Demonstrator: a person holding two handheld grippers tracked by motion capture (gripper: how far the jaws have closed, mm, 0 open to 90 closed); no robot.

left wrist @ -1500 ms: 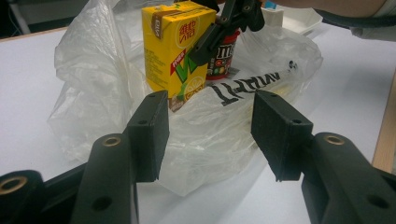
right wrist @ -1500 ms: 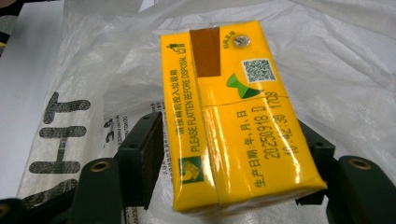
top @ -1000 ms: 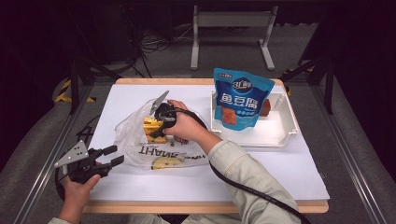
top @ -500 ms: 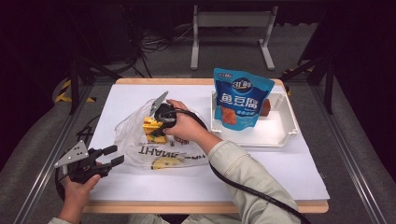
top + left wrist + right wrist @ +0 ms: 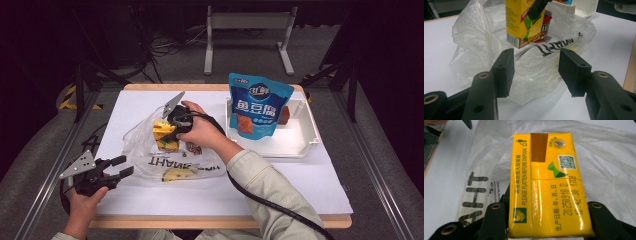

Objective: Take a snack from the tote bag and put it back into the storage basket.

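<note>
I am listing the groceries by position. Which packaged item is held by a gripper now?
The yellow carton, clamped by the right gripper over the plastic bag. The blue pouch stands free in the white tray.

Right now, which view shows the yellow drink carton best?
The right gripper view: the yellow drink carton sits large between its jaws, print readable. The left gripper view shows its front, upright in the plastic bag. The high view shows it small.
</note>
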